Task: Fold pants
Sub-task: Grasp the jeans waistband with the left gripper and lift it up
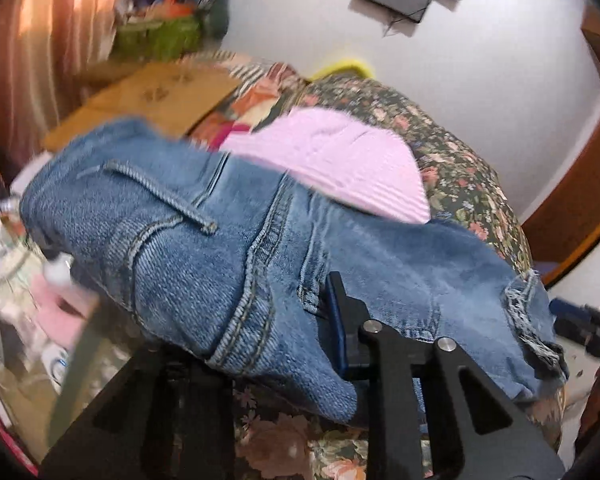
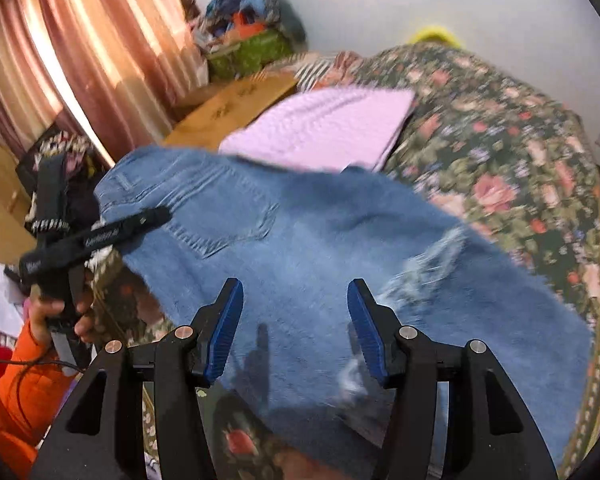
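Jeans (image 2: 300,256) lie on flowered bed (image 2: 512,152), partly over pink sweater (image 2: 324,124).

Left hand-held gripper (image 1: 260,320) seems clamped on waist end; one finger hidden by denim. Weak pinch could drop fold.

Right hand-held gripper (image 2: 295,328) spread wide, holds nothing; frayed hem could bunch, sweater drag along.

The pants (image 2: 300,248) under the right gripper (image 2: 296,328) are blue denim, a coarse matt weave with raised stitched seams and frayed, torn threads to the right of its fingertips. Beyond them lies a pink ribbed knit cloth (image 2: 324,124) on a floral printed bedspread (image 2: 500,140). The gripper itself is matt black plastic with ridged blue pads (image 2: 226,332) and shiny metal pins.
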`<state>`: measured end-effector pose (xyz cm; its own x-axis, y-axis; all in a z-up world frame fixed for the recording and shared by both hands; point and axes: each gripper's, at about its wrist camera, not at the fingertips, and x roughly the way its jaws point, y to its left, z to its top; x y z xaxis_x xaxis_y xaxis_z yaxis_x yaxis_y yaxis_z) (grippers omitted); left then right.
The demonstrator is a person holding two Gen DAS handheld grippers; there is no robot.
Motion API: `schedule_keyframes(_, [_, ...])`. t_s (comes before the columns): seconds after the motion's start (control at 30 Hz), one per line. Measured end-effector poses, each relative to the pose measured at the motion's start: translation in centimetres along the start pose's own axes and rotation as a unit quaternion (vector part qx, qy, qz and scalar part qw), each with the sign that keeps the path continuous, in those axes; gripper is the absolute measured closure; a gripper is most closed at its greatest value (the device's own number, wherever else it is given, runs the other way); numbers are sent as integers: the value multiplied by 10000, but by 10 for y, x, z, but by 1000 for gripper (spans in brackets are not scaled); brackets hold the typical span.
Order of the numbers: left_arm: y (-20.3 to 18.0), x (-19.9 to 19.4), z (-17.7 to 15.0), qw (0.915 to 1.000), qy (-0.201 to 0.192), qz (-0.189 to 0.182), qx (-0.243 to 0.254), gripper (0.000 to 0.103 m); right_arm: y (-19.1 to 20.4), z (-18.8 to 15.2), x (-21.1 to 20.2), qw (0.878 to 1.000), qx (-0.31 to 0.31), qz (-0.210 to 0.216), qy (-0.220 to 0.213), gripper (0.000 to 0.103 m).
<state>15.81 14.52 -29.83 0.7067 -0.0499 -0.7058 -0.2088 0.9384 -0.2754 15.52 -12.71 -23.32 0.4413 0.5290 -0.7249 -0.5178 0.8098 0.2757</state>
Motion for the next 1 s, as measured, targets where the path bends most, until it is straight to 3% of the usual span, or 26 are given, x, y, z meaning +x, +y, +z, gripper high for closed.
schedule_keyframes(0.23, [-25,-36,7,9968,-331,308,661,79,-49,-16,-44,9962,555,-569,-343,52])
schedule_keyframes(0.4, [-45,-63,19,9939,-666,224,853,81,-84,-49,-41,9905,1019,-919,-26,52])
schedule_keyframes(0.5, [-63,-75,29,9911,-847,150,1013,82,-94,-66,-34,9893,1176,-853,158,52])
schedule_keyframes(0.73, [-116,-93,50,9832,-1166,-189,1393,86,-94,-75,-31,9899,1197,-761,-59,46])
schedule_keyframes(1.0, [-192,-100,58,9680,-1316,-680,2025,89,-96,-81,-32,9912,1158,-612,-191,46])
